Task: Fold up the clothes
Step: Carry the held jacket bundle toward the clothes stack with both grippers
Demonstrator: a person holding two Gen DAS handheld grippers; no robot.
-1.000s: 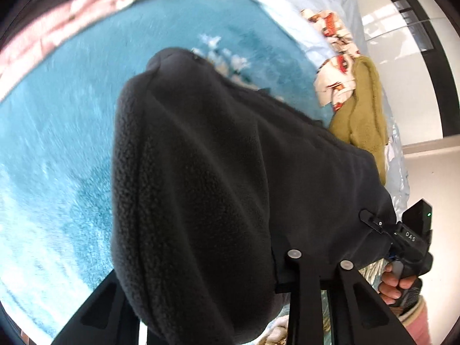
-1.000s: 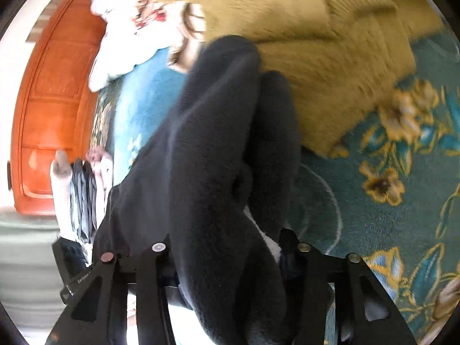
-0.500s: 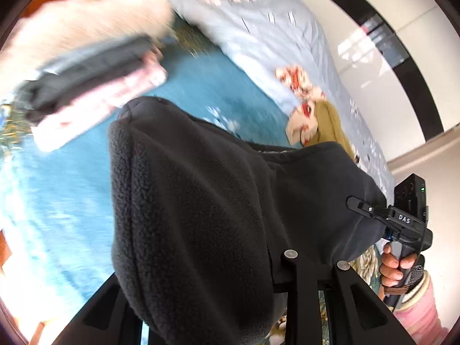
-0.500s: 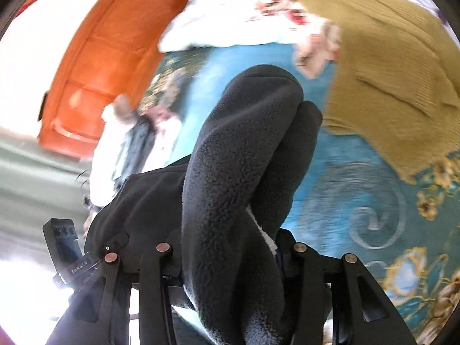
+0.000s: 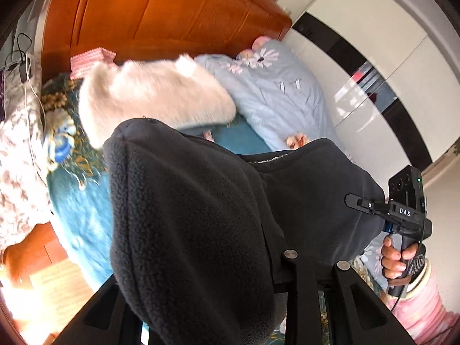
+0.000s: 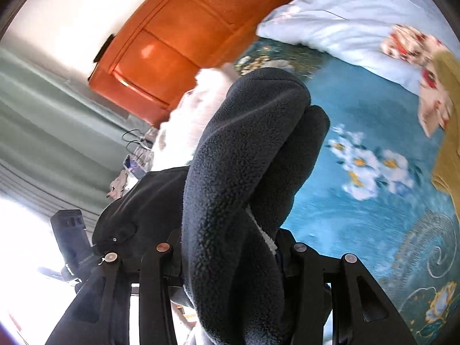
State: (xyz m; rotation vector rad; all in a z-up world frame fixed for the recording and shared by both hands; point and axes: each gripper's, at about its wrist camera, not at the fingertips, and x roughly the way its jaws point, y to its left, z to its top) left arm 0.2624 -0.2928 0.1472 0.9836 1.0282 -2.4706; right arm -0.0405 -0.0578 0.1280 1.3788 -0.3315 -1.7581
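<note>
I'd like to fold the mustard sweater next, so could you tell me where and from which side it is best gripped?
Judging from the right wrist view only, the mustard sweater lies flat on the blue bedspread, mostly cut off by the frame. Its lower edge facing the open bedspread looks easiest: come in low from that side and pinch the hem. Both grippers hold the dark fleece now.

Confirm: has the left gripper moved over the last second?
Yes. The left gripper, shut on the dark fleece, has swung up toward the wooden headboard, which was out of view before and now fills the top.
</note>
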